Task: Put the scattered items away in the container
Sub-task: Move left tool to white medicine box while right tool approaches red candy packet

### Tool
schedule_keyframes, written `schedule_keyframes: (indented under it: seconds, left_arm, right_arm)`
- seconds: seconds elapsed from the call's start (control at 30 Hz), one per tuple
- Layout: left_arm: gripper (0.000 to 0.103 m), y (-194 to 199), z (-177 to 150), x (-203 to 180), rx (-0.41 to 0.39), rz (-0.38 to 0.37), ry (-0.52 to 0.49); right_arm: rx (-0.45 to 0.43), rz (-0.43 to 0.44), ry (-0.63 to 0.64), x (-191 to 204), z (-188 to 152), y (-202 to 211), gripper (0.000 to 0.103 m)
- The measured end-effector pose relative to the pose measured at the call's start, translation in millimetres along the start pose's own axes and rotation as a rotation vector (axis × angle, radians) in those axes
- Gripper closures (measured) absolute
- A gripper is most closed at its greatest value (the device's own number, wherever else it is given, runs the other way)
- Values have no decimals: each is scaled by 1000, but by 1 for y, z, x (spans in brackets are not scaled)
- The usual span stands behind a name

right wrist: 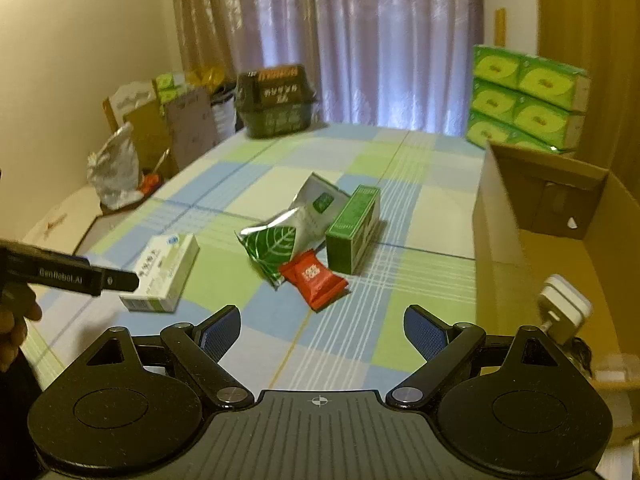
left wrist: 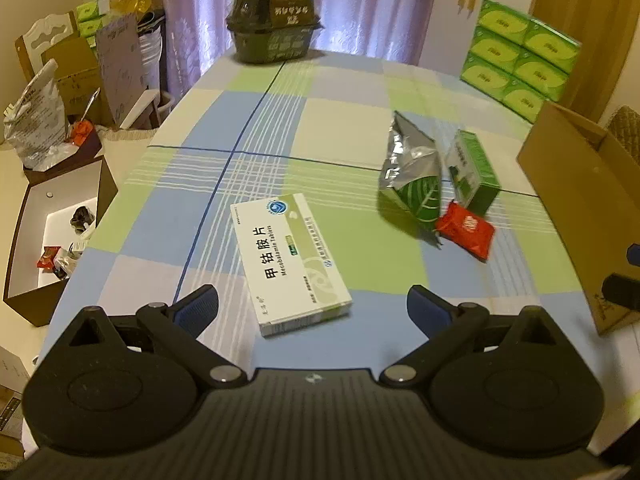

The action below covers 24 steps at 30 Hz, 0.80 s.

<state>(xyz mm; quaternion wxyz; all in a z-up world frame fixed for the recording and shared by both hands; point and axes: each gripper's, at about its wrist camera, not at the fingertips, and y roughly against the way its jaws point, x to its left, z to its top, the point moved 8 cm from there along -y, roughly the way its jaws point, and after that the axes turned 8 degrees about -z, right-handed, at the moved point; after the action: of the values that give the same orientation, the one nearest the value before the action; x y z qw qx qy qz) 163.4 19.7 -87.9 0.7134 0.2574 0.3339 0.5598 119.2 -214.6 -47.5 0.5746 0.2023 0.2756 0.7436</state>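
1. The left gripper (left wrist: 313, 310) hangs low over the checked tablecloth (left wrist: 248, 128) with its jaws spread wide and nothing between them; the near end of the white tablet box (left wrist: 290, 262) lies just ahead of the gap, a little toward the left finger, flat and angled away.
2. The right gripper (right wrist: 322, 332) is likewise released, jaws wide apart and empty, tilted down at the cloth; bare cloth lies directly between the blue pads (right wrist: 222, 332).
3. Just ahead of the right jaws sits the red sachet (right wrist: 314, 280), touching the lower tip of the silver-and-green leaf pouch (right wrist: 282, 240). The green carton (right wrist: 354, 228) lies just right of the pouch, close against it.
4. From the left jaws this cluster is ahead and to the right, well apart from the tablet box, with open cloth between them.
5. In the right wrist view the left gripper's black body (right wrist: 72, 276) reaches in from the left edge over the tablet box (right wrist: 164, 272), with part of a hand (right wrist: 16, 320) behind it.
6. The cardboard box (right wrist: 500, 216) stands open to the right of the right jaws, its near wall beside the carton; a white plug adapter (right wrist: 564, 308) lies inside.
7. Farther ahead the table is open up to a dark tub (left wrist: 274, 26) at the far edge and stacked green tissue packs (left wrist: 520, 52) far right.
8. Left of the left jaws the table edge drops to cluttered floor boxes (left wrist: 56, 216).
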Motion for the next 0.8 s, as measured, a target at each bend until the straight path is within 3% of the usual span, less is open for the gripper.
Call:
schedule_keyframes:
  seconds: [0.4,0.43,0.47,0.5,0.8]
  left_arm:
    - [4,-48,12,11,40,0,-26]
    - [4,-51,13,12,41,1,-32]
    - [4,-54,13,13,42,2,-37]
    - [4,-58,14,14,43,2,-41]
    - [8,-80,16,21,47,-29,-52]
  right_arm:
    - [127,43,153,14,3,-79,10]
    - [134,47,168,15,3,-85,11]
    - [142,53,182,16,4,-92,24]
    - [154,61,194,17,4,-99,29]
    - [172,56,347,23,7,-141,31]
